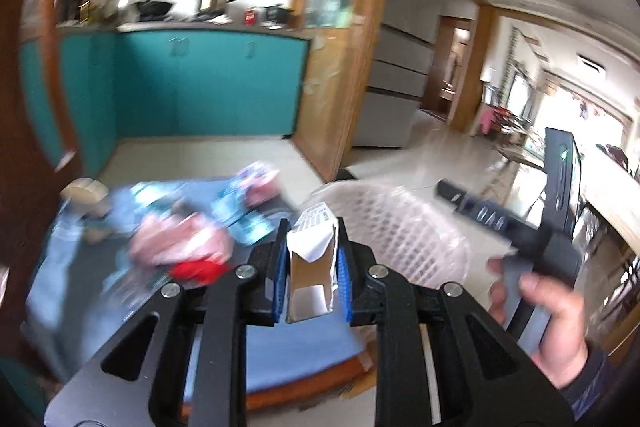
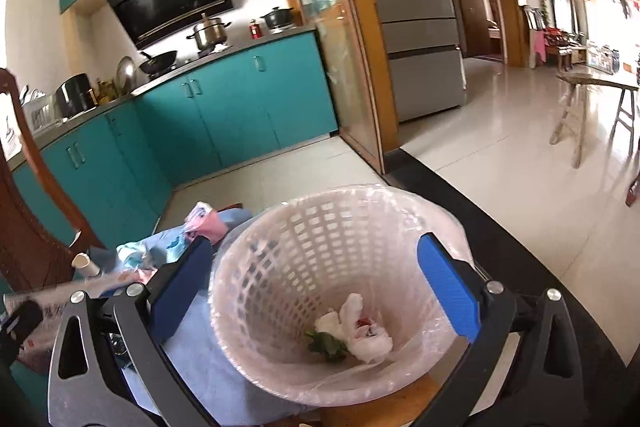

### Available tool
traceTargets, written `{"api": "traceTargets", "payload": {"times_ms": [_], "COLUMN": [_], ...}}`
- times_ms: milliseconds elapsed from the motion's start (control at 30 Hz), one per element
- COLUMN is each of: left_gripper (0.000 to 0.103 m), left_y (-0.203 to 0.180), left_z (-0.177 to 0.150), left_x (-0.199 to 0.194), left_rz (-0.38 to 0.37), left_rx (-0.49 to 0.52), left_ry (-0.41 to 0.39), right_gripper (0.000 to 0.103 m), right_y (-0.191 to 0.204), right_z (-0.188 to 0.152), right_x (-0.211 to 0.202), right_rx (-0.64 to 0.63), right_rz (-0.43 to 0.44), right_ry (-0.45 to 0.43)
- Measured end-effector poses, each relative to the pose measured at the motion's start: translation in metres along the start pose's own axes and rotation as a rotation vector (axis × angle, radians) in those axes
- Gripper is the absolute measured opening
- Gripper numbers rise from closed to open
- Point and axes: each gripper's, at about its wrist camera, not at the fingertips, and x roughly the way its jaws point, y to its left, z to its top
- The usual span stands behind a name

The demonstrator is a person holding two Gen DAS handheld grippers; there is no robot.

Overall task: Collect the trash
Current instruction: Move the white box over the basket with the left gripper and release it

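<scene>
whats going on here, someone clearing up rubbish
Yes. A person holds a gripper in each hand and is clearing trash off a blue-covered table. The left gripper is shut on a small carton. The right gripper hangs over the lined white basket, jaws wide and empty. Tissues and a leaf already lie in the basket, and wrappers remain on the table.

Print on carton (image 1: pixel 311 259) and wrappers (image 1: pixel 182 245), all too blurred to read
</scene>
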Motion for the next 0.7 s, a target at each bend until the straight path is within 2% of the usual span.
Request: {"api": "traceTargets", "payload": {"times_ms": [200,233,267,333,500,567,700], "left_gripper": [0.023,0.029,0.061,0.088,0.092,0.096,0.099], "left_y": [-0.034,-0.036,-0.035,-0.029,0.005,0.022,0.059], "left_z": [0.016,0.016,0.015,0.01,-0.002,-0.004,-0.016], "left_x": [0.074,0.083,0.092,0.105,0.072,0.048,-0.011], "left_rz": [-0.064,-0.079,-0.087,-0.033,0.039,0.086,0.211], "left_rx": [-0.039,-0.056,-0.073,-0.104,-0.093,-0.073,-0.032], "left_ry": [0.053,0.063,0.085,0.115,0.106,0.083,0.052], "right_gripper": [0.1,0.1,0.1,0.1,0.1,0.1,0.1], "right_y": [-0.025,-0.026,-0.027,-0.027,-0.016,-0.008,0.01], "right_z": [0.006,0.006,0.007,0.007,0.005,0.003,-0.005], "right_x": [0.001,0.002,0.002,0.004,0.002,0.001,0.001], "right_rx": [0.068,0.07,0.071,0.068,0.037,0.015,-0.025], "right_rz": [-0.044,-0.044,-0.046,-0.041,-0.012,0.004,0.039], "right_ry": [-0.011,-0.011,-0.01,-0.001,-0.002,0.002,0.023]}}
